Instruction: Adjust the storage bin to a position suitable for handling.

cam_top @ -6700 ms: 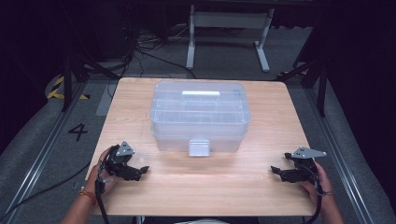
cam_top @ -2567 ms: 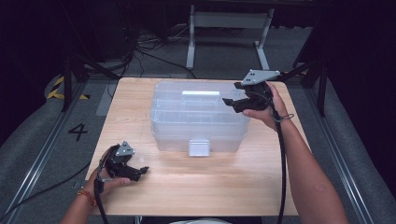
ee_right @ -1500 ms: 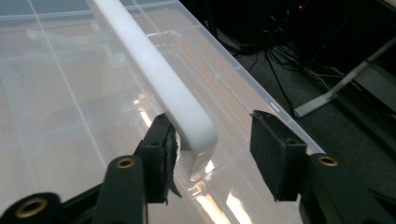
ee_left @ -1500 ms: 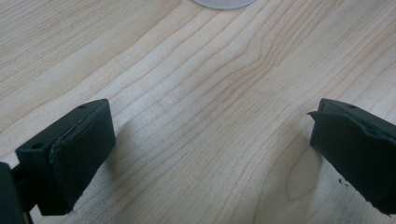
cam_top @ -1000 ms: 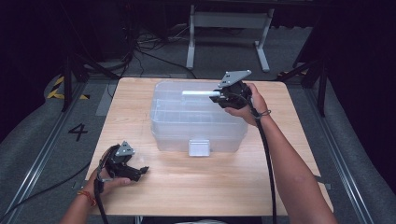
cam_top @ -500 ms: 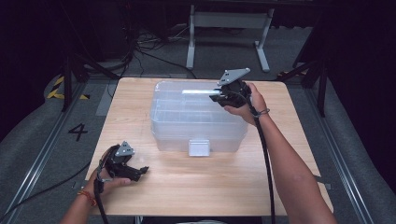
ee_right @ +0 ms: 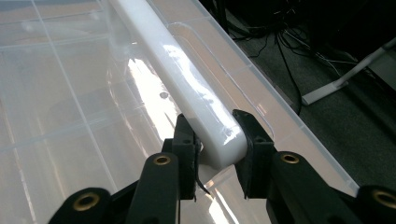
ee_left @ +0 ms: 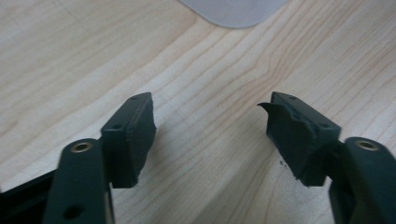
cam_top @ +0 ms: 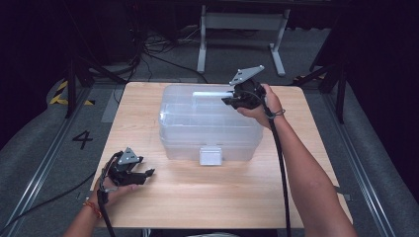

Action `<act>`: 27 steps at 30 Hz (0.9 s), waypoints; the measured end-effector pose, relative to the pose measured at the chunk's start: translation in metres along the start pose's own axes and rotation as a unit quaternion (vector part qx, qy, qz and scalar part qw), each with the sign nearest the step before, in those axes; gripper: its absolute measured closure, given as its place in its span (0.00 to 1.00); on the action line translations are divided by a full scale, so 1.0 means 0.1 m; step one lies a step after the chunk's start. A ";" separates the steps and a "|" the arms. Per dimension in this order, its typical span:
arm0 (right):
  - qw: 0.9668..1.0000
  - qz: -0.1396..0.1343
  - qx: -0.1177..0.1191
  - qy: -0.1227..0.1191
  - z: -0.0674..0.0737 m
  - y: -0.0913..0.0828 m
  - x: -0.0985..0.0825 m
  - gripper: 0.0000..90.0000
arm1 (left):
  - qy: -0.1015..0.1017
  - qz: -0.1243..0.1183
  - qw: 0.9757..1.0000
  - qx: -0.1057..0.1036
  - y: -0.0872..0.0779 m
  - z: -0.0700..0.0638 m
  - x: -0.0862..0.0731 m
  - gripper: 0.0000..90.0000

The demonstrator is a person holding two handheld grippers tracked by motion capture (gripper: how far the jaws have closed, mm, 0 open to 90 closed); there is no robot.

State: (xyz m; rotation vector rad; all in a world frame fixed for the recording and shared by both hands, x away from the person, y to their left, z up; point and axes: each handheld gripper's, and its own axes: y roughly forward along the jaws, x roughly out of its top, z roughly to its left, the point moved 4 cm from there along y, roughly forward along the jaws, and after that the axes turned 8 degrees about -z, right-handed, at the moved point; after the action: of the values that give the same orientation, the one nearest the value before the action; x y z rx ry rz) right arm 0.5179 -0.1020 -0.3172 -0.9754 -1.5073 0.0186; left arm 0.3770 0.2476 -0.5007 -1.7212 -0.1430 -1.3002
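Note:
A clear plastic storage box [cam_top: 207, 123] stands on the wooden table [cam_top: 197, 197], with a white bar handle [cam_top: 210, 94] on its lid and a white latch [cam_top: 211, 154] at its front. My right gripper [cam_top: 228, 101] reaches over the lid's far right part. In the right gripper view its pads press on both sides of the near end of the handle [ee_right: 177, 79], so the right gripper [ee_right: 215, 130] is shut on it. My left gripper [cam_top: 147, 174] rests low at the table's front left, apart from the box. Its jaws [ee_left: 210, 116] have just been closing, with bare wood between them.
A corner of the box [ee_left: 233, 7] lies ahead of the left gripper. Beyond the table's far edge are a metal stand [cam_top: 242, 22] and floor cables [cam_top: 148, 49]. A cable [cam_top: 281, 168] runs along my right forearm.
The right gripper rose from the table's front right to the box lid and closed on the handle; over the last second it has barely shifted. The left hand has stayed in place.

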 end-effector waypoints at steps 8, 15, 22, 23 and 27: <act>1.000 0.006 0.004 0.003 -0.04 0.01 0.03 0.81 | 0.017 -0.032 0.999 0.018 -0.15 0.02 0.22 0.52; 1.000 0.012 0.008 0.009 -0.07 0.01 0.07 0.80 | 0.033 -0.063 0.997 0.024 -0.24 -0.05 0.50 0.66; 1.000 0.015 0.014 0.012 -0.10 0.01 0.09 0.80 | 0.040 -0.099 0.994 0.017 -0.27 -0.10 0.77 0.76; 1.000 0.015 0.013 0.014 -0.11 0.01 0.09 0.80 | 0.038 -0.101 0.994 0.018 -0.27 -0.11 0.78 0.77; 1.000 0.009 0.013 0.014 -0.12 0.02 0.09 0.80 | 0.025 -0.115 0.993 0.021 -0.28 -0.08 0.83 0.83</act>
State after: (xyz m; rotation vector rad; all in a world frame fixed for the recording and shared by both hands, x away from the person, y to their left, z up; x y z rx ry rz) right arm 0.5299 -0.1022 -0.3081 -0.9658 -1.4684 0.0370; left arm 0.3909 0.2222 -0.4176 -1.6715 -0.3454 -1.4966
